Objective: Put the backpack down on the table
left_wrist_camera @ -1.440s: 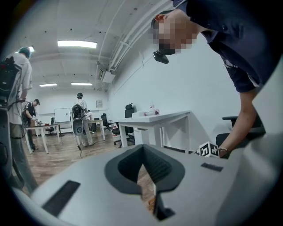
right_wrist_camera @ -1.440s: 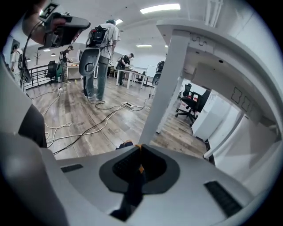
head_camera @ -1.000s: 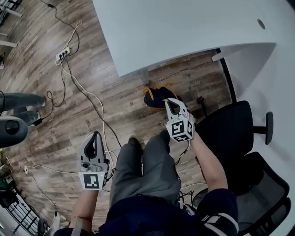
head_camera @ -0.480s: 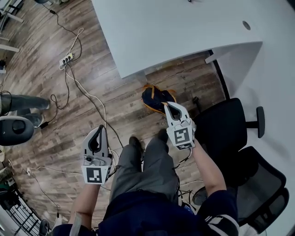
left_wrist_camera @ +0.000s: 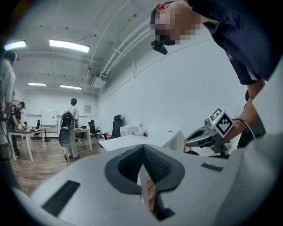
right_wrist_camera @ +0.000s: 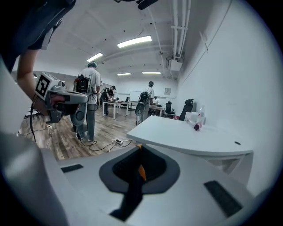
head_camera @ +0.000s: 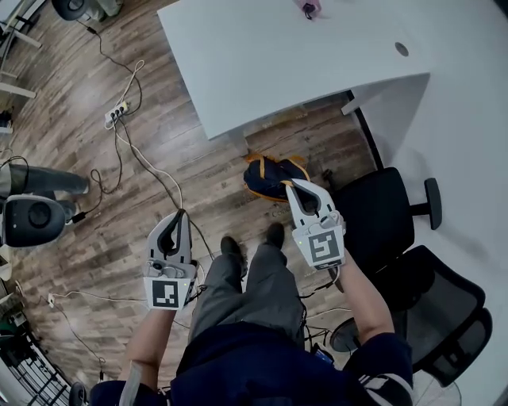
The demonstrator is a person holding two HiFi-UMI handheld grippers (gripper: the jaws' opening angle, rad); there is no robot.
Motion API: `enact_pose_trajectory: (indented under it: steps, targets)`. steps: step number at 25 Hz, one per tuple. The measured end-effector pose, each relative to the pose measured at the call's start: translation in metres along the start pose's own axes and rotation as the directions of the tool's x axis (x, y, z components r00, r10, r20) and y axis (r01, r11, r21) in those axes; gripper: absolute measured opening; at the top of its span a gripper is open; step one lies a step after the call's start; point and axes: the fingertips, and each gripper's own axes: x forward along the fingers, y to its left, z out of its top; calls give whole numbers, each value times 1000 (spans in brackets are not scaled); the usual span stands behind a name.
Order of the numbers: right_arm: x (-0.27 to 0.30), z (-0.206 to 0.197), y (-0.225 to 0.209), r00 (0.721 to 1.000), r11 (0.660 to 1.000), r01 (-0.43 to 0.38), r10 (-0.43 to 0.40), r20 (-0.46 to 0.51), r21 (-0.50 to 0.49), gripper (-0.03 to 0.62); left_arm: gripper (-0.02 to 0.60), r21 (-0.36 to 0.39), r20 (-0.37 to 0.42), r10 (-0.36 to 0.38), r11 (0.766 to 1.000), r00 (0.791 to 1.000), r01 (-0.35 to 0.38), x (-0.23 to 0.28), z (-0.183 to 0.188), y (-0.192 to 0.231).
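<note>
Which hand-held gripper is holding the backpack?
The right hand-held gripper, beside the black office chair: the backpack hangs from it by a dark, orange-trimmed strap pinched in its jaws. The left hand-held gripper is shut on nothing.

Wide-open white worktop (head_camera: 270, 63) ahead, with only a small pink item (head_camera: 308, 8) far back and a cable hole (head_camera: 402, 49) off right. Tighter lower down: the backpack (head_camera: 270, 176) hangs from the clamped right gripper (head_camera: 294, 185), just short of the worktop's near edge. A black office chair (head_camera: 381, 214) sits close on the right, with a second chair (head_camera: 444, 317) behind. The left side is open floor (head_camera: 71, 238), crossed by trailing cables (head_camera: 151, 170) and a power strip (head_camera: 116, 113).
</note>
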Motion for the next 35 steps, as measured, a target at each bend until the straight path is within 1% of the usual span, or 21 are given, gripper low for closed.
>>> enact_pose_trajectory:
  steps: [5,7,11,13,15,17,20,23,25,28,31,35]
  targets:
    - [-32,49,-12,999,1000,9,-10,47,29,-2,3,-12,7,-10,1000,1000,10,3,31,-4]
    - [-45,72,-16,997,999,10,-12,81,36,-2,3,-10,17,-14,1000,1000,14,3,44,-4]
    - [-69,125,-24,986,998,24,-34,164,64,-2,3,17,49,-25,1000,998,24,3,70,-1]
    - [-81,152,-29,978,995,34,-52,200,92,-2,5,7,52,-24,1000,998,24,3,83,1]
    - [-93,175,-34,975,993,33,-57,217,113,-3,5,-1,50,-18,1000,999,18,3,96,3]
    - [-106,196,-40,971,992,27,-54,233,120,-2,5,7,54,-9,1000,998,9,1,107,5]
    - [-121,224,-52,964,994,10,-38,262,107,-2,3,21,74,9,1000,997,-11,2,125,2]
    - [-132,253,-60,956,996,-30,3,294,88,-3,3,25,93,29,999,995,-32,4,142,-2]
    - [-137,272,-66,949,996,-54,32,313,64,-2,5,16,107,54,998,993,-56,5,153,-3]
    - [-145,297,-76,940,997,-79,72,333,6,-3,3,44,119,83,995,989,-88,9,168,-4]
    - [-144,316,-86,931,994,-102,107,349,-33,-3,5,56,111,125,990,986,-132,16,168,-4]
    - [-134,330,-97,923,992,-114,129,364,-60,-2,3,44,106,148,987,983,-153,27,167,-5]
